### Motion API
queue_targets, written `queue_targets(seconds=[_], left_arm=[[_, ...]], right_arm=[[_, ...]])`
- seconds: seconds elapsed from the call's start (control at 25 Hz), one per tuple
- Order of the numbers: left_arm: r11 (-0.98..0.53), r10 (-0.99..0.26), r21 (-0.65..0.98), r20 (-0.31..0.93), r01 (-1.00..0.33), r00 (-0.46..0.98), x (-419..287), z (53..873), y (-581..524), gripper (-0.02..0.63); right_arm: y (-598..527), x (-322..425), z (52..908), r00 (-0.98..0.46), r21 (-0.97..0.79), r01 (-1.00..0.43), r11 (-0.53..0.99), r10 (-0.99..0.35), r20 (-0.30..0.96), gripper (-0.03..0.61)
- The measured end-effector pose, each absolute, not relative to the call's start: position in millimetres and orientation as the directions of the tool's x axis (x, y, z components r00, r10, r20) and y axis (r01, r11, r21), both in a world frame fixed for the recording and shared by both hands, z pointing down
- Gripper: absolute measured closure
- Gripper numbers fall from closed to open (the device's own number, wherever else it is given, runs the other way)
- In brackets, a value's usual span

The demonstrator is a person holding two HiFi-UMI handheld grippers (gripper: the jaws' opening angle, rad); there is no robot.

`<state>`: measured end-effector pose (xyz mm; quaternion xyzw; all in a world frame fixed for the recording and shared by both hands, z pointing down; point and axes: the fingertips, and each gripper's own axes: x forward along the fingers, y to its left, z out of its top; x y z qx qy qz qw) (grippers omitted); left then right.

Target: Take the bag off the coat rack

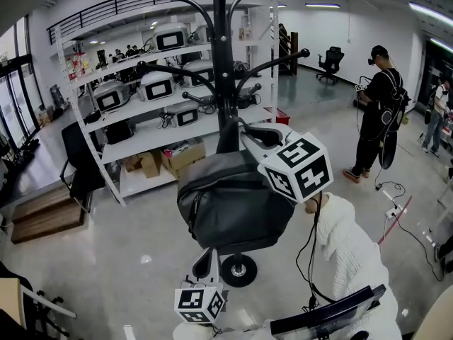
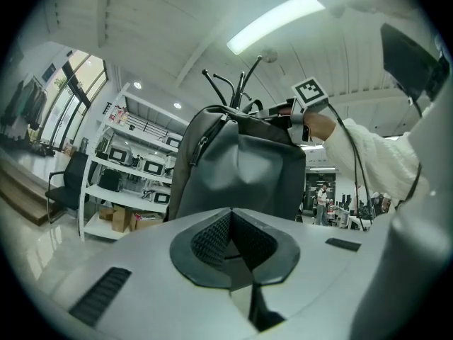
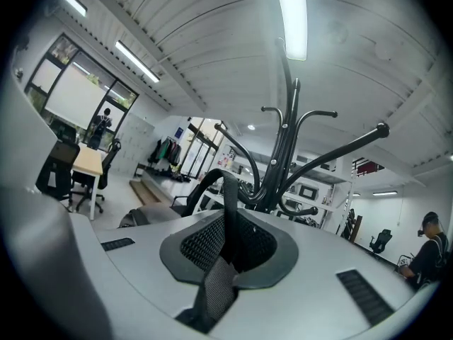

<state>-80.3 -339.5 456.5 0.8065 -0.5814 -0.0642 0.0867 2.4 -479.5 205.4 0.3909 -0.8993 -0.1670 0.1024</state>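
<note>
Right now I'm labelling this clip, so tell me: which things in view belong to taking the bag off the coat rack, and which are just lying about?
Part of the job:
bag
its strap, pinched in the right gripper
coat rack
left gripper, jaws together

Just about:
shelving unit
cardboard boxes
office chair
person standing behind

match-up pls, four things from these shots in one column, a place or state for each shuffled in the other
1 bag
2 right tool
3 left tool
4 cardboard boxes

a shut, nothing in it, pointing at the bag
b on the bottom level of the white shelving
c in front of the coat rack pole
d shut on the bag's strap

Pairs: 1-c, 2-d, 3-a, 4-b
</note>
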Motion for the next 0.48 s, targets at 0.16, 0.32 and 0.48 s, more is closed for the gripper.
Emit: queue_targets(seconds=[0.16, 0.32, 0.48], left_arm=[[-0.316, -0.947, 0.218, -0.005, -0.923, 0.322, -76.3, 454.3, -331.7, 0.612], [-0.321, -0.944, 0.223, -0.002, -0.92, 0.329, -70.8, 454.7, -324.9, 0.612], [-0.327, -0.942, 0.223, 0.005, -0.918, 0.337, -63.5, 456.0, -316.7, 0.612]], right_arm=[[-473.7, 11.4, 217.8, -0.655, 0.354, -0.691, 0.63, -0.753, 0.059, 0.531], [-467.7, 22.4, 234.9, -0.644, 0.316, -0.711, 0.628, -0.762, 0.068, 0.531], [-458.8, 33.7, 251.6, -0.636, 0.283, -0.726, 0.627, -0.769, 0.071, 0.531]])
